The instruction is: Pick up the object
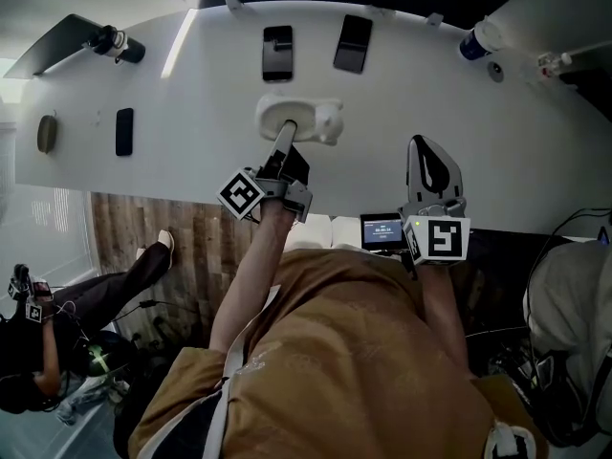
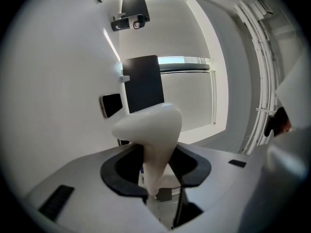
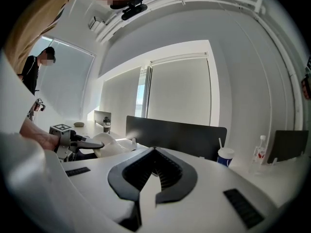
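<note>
We take this for an office: a long white desk [image 1: 535, 151] backed by a dark grey partition screen [image 3: 184, 132], black smartphones [image 1: 277, 53] on it, pale roller blinds [image 3: 180, 91] behind

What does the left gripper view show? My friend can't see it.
A smooth white object is pinched between the left gripper's dark fingers. Behind it are a dark panel and a phone.

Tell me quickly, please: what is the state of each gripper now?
Left gripper: closed on the white object, holding its narrow part.
Right gripper: jaws closed, nothing between them.
</note>
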